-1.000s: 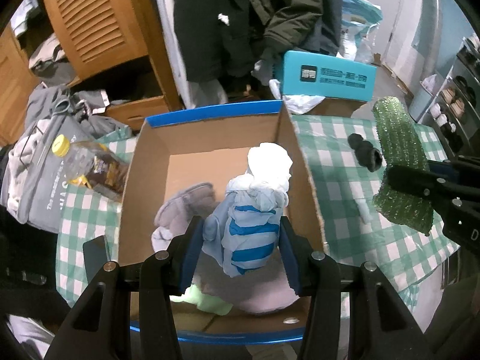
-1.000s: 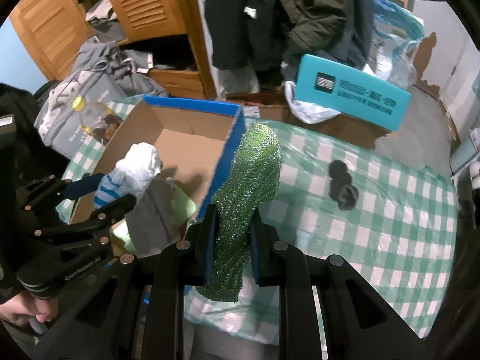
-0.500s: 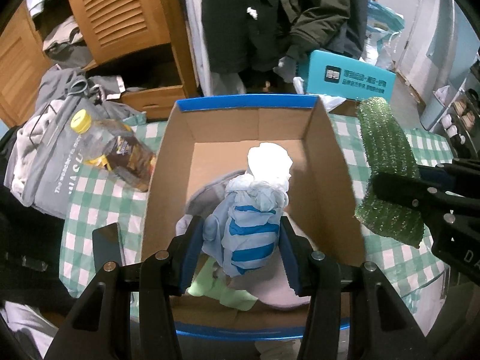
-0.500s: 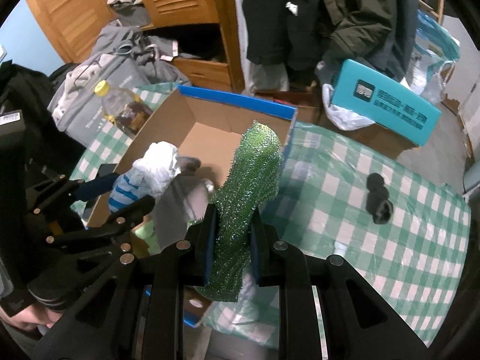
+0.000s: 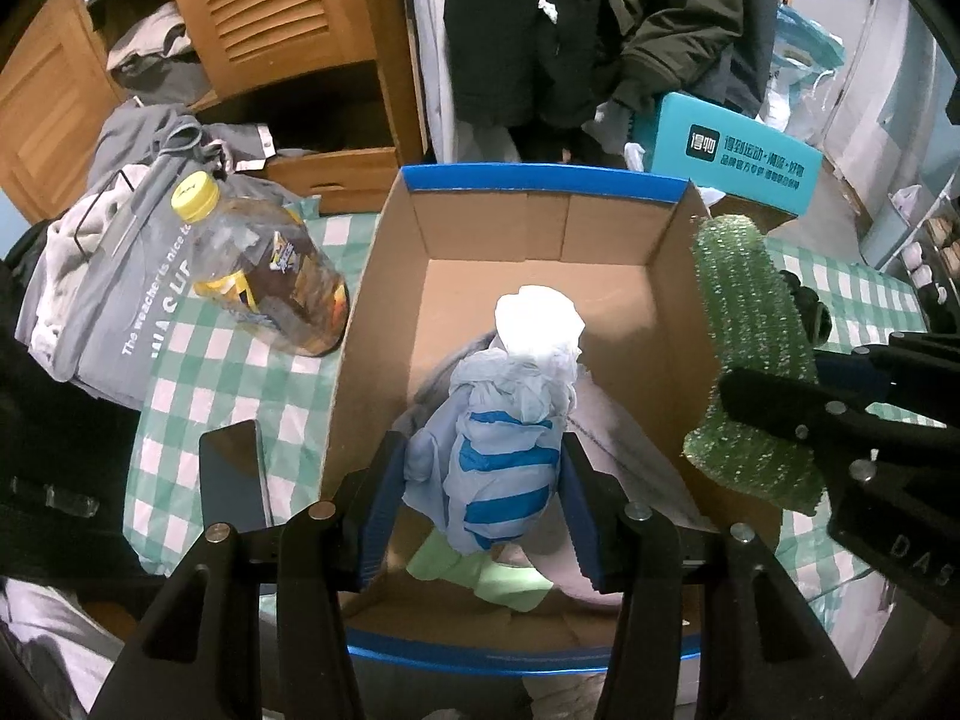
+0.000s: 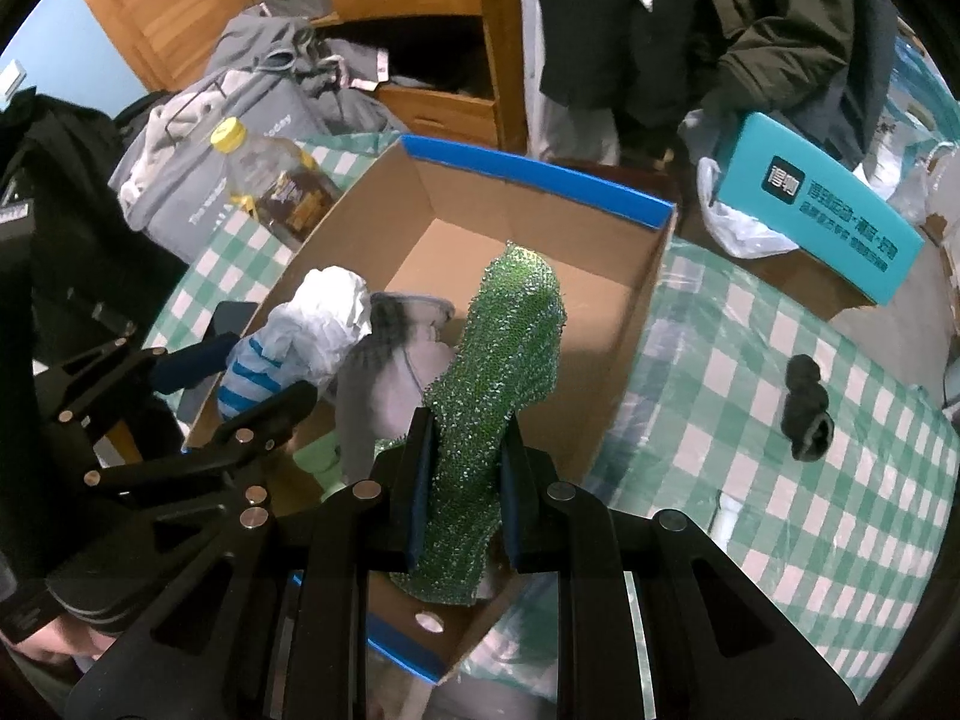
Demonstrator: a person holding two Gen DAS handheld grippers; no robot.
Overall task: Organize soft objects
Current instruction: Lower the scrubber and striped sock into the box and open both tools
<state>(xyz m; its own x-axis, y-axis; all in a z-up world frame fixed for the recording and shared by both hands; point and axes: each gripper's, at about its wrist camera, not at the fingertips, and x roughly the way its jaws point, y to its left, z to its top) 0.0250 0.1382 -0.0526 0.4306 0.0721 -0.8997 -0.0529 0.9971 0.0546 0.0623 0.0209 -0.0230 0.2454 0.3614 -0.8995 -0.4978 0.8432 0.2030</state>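
Cardboard box (image 5: 384, 276) floor partly hidden by striped bundle (image 5: 498, 468).

Blue-striped pale bundle (image 5: 501, 450), glittery green cloth (image 6: 498, 372), green-checked tablecloth (image 6: 780, 420)

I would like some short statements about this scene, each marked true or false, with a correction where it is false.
1. The right gripper is shut on a green sparkly cloth. True.
2. The left gripper holds nothing. False: a blue-and-white striped cloth bundle sits between its pads.
3. The cardboard box has a blue rim. True.
4. The bottle with the yellow cap lies inside the box. False: it lies on the green checked tablecloth, outside the box's wall.
5. A small dark object lies on the tablecloth, apart from the box. True.
6. The box is empty. False: a grey cloth and a pale green piece are already in it.
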